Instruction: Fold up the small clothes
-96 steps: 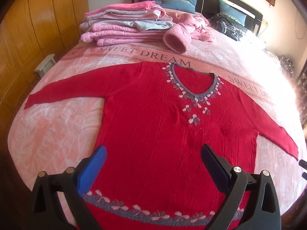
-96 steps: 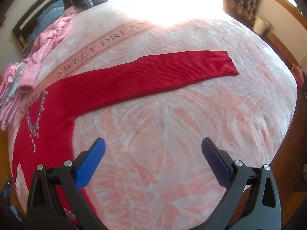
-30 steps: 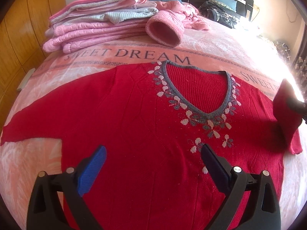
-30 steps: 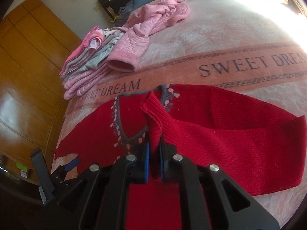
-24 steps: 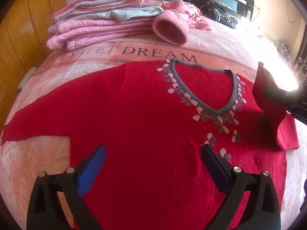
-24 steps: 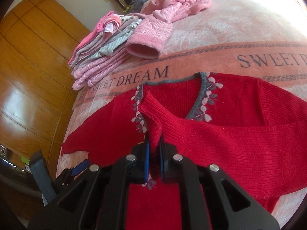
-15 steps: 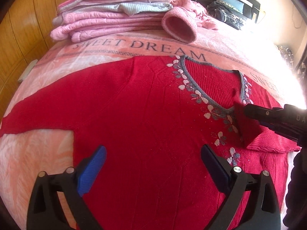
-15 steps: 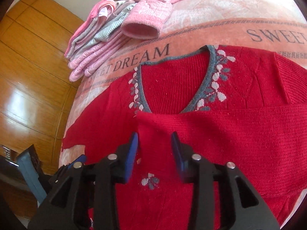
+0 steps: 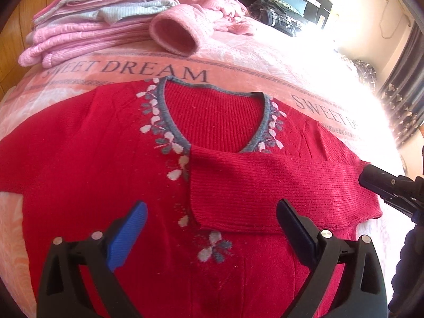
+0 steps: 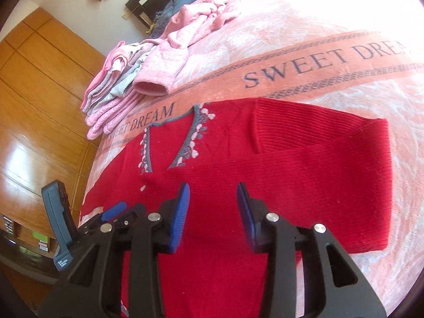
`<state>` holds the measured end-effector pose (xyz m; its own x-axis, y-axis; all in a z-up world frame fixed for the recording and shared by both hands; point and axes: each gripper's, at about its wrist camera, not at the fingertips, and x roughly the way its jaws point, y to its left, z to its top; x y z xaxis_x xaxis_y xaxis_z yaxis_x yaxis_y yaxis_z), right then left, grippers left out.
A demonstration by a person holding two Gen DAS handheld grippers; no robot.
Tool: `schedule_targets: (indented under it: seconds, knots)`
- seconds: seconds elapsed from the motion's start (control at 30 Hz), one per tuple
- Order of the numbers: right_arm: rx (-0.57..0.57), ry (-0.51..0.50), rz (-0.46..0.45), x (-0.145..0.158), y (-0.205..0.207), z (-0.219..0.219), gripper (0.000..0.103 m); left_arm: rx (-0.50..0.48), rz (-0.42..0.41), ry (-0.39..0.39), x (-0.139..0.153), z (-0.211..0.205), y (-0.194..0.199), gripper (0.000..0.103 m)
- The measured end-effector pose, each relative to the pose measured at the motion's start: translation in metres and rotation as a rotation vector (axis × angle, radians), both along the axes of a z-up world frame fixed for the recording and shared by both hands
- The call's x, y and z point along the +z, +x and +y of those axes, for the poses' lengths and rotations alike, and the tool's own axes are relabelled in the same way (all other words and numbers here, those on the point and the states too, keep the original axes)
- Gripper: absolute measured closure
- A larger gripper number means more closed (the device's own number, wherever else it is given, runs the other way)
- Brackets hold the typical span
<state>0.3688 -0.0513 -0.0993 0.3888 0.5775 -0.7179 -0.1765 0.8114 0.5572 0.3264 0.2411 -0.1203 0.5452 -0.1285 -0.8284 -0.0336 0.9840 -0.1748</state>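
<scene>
Red sweater sleeve lies folded ahead of both parted, empty grippers — left gripper, right gripper — snagging knit risks unfolding.

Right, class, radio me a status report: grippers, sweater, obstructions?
Left gripper open, empty. Right gripper open, empty. Red sweater flat on bed, one sleeve folded across chest. Pink clothes pile clear.

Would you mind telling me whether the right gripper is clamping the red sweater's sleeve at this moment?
No, the right gripper has its jaws apart above the red sweater, and the folded sleeve lies flat across its chest, unheld.
</scene>
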Motion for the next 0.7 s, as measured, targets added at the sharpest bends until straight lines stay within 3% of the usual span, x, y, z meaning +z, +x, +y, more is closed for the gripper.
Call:
schedule_targets:
  seconds: [0.07,0.13,0.17,0.23,0.3,0.57,0.7]
  knots:
    - [-0.006,-0.013,-0.005,-0.002,-0.004,-0.014,0.066,-0.014,0.009,-0.033,-0.003,-0.006,0.004,0.025]
    - [-0.013,-0.033,-0.01,-0.004,-0.007,-0.024,0.066,-0.016,0.019,-0.075,-0.006,-0.008,0.007,0.048]
    - [-0.016,-0.038,-0.013,-0.004,-0.008,-0.029,0.066,-0.015,0.02,-0.095,-0.007,-0.009,0.008,0.053]
    - [-0.026,-0.042,-0.015,-0.005,-0.01,-0.038,0.066,-0.005,0.017,-0.125,-0.009,-0.01,0.009,0.085]
    - [-0.035,-0.049,-0.016,-0.006,-0.012,-0.047,0.066,0.018,0.007,-0.136,-0.01,-0.009,0.009,0.103]
    - [-0.067,-0.043,-0.008,-0.009,-0.01,-0.057,0.066,0.072,-0.146,-0.147,0.026,0.019,0.002,0.103]
    - [-0.063,-0.035,0.002,-0.011,-0.007,-0.049,0.066,0.016,-0.089,-0.258,0.019,0.035,0.008,0.102]
